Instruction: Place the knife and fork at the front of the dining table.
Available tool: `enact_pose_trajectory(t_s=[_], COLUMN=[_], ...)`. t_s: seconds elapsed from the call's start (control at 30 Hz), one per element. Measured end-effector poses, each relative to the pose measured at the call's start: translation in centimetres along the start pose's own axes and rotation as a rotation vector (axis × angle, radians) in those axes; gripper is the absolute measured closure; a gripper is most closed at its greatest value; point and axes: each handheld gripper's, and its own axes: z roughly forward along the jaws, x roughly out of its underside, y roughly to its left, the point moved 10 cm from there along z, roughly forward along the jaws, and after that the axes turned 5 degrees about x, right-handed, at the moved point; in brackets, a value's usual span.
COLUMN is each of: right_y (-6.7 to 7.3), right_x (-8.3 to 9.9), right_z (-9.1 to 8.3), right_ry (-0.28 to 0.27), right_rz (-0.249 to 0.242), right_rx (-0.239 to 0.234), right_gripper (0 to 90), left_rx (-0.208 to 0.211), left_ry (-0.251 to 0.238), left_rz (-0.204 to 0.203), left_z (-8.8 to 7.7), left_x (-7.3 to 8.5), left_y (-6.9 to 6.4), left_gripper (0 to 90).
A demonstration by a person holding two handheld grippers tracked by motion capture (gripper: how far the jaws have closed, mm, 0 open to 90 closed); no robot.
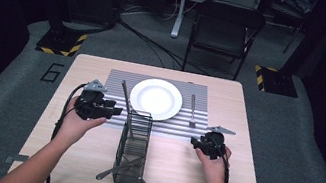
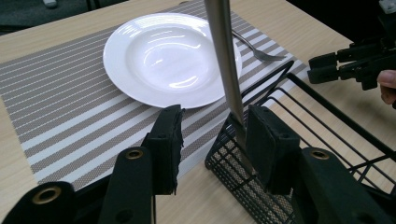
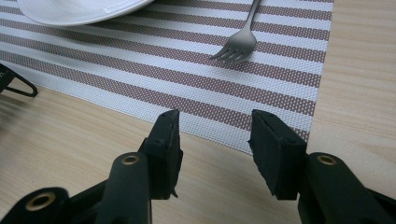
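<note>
The knife stands tilted in the basket, its handle between the left tool's half-open jaws, touching one pad. The jaws should be closed squarely before lifting toward the placemat. The right tool hangs half open, empty, near the fork.

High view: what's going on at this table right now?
A person is setting a place, a hand-held gripper in each hand. A white plate sits on a striped placemat, with a fork lying to its right. The left hand-held gripper is by a long utensil standing in the black wire caddy; its jaws are open, one beside the handle. The right hand-held gripper hovers open near the mat's edge, holding nothing.
</note>
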Motion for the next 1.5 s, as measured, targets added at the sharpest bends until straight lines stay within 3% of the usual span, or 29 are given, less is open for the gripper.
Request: enact_pose_trajectory(t_s=[0.37, 0.83, 1.13, 1.33, 1.4, 1.5], right_y=[0.0, -0.1, -0.2, -0.2, -0.3, -0.3], right_x=[0.0, 0.1, 0.2, 0.2, 0.2, 0.2], right_z=[0.1, 0.1, 0.2, 0.3, 0.3, 0.3], right_ry=[0.002, 0.006, 0.009, 0.011, 0.009, 0.013], right_rz=[0.002, 0.008, 0.021, 0.02, 0.018, 0.024], right_rx=[-0.005, -0.012, -0.015, -0.015, -0.015, -0.016], right_gripper=[53.0, 53.1, 53.1, 53.1, 53.1, 53.1], left_rx=[0.037, 0.049, 0.061, 0.064, 0.05, 0.048], left_ry=[0.019, -0.003, -0.012, -0.02, -0.022, -0.023], left_rz=[0.0, -0.001, -0.017, -0.001, 0.016, 0.008], left_z=[2.0, 3.6, 4.0, 3.8, 3.8, 3.7], left_x=[-0.5, -0.9, -0.7, -0.7, -0.7, -0.6], left_y=[-0.8, -1.2, -1.1, -1.5, -1.4, -1.6], left_gripper=[55.1, 61.1, 67.1, 77.2, 77.3, 77.6])
